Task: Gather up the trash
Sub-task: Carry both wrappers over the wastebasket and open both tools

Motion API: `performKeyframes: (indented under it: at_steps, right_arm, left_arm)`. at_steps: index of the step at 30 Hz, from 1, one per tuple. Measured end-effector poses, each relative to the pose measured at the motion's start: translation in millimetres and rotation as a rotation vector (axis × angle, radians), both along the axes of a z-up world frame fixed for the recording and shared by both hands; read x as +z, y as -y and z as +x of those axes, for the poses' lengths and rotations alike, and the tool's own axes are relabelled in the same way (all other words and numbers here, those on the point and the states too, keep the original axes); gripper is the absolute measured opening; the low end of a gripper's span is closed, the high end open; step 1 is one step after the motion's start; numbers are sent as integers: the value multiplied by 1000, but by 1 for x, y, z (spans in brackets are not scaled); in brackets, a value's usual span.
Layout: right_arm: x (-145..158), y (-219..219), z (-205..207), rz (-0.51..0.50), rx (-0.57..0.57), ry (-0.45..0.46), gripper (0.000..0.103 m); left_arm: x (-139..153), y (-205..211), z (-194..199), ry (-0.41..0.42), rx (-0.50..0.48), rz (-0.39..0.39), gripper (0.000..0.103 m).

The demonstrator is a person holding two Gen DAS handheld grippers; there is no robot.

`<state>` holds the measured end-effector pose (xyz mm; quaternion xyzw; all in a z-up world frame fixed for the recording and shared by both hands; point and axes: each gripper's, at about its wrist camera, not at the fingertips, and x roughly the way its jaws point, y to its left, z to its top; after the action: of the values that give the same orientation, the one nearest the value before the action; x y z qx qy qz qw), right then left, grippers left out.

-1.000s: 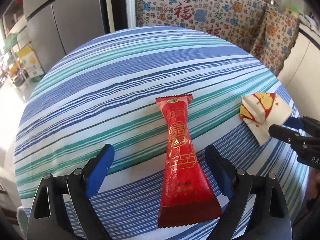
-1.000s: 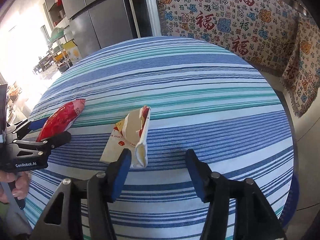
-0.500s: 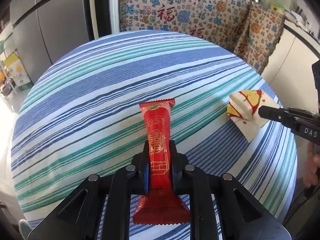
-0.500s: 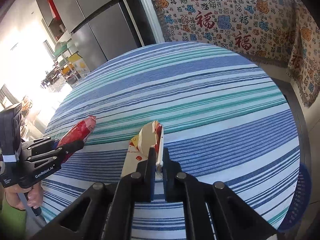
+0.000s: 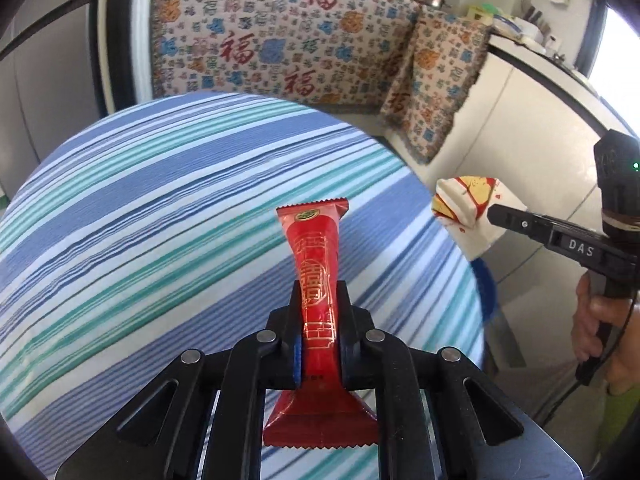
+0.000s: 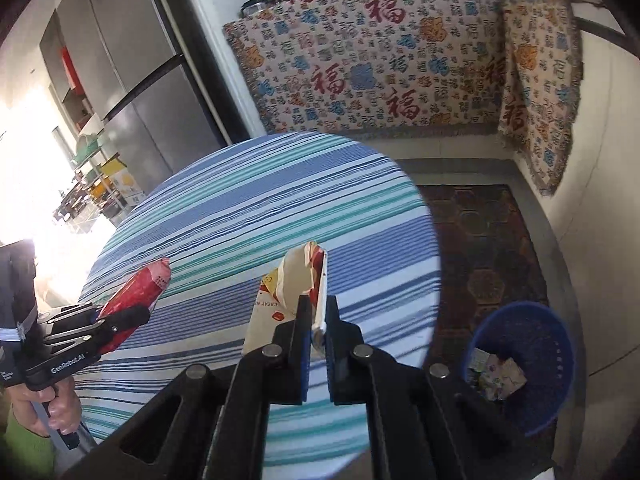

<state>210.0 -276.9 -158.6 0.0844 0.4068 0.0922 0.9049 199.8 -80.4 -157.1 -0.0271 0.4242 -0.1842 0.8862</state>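
Striped round desk [image 5: 160,220] below: left gripper [image 5: 320,320] jaws clench a red wrapper [image 5: 316,264]; right gripper [image 6: 316,328] jaws clench a white paper bag [image 6: 296,280].

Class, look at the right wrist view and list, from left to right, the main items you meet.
Left claw → red snack wrapper → white and red paper wrapper → blue waste basket.

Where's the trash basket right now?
In the right wrist view, the blue basket sits on the floor at lower right, beside the striped table, right of the right tongs, already holding some wrappers.
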Motion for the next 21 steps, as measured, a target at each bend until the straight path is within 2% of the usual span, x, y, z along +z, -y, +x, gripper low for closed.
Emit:
performKeyframes:
  at_steps: [1, 4, 10, 14, 17, 21]
  right_arm:
    - [5, 37, -9, -38, -66, -2, 6]
    - [6, 91, -21, -89, -160, -27, 6]
    - [-14, 176, -33, -149, -286, -106, 6]
    - [-41, 213, -28, -128, -337, -164, 6]
    - [-66, 238, -22, -110, -362, -207, 6]
    - [-98, 265, -16, -35, -381, -272, 6]
  left_arm:
    - [4, 16, 0, 4, -29, -10, 11]
    - [15, 71, 4, 14, -112, -31, 11]
    - [19, 180, 13, 0, -238, -57, 11]
    - [0, 238, 27, -44, -281, -44, 11]
    - [-25, 267, 36, -103, -290, -47, 11]
    - [-56, 298, 53, -159, -299, -60, 11]
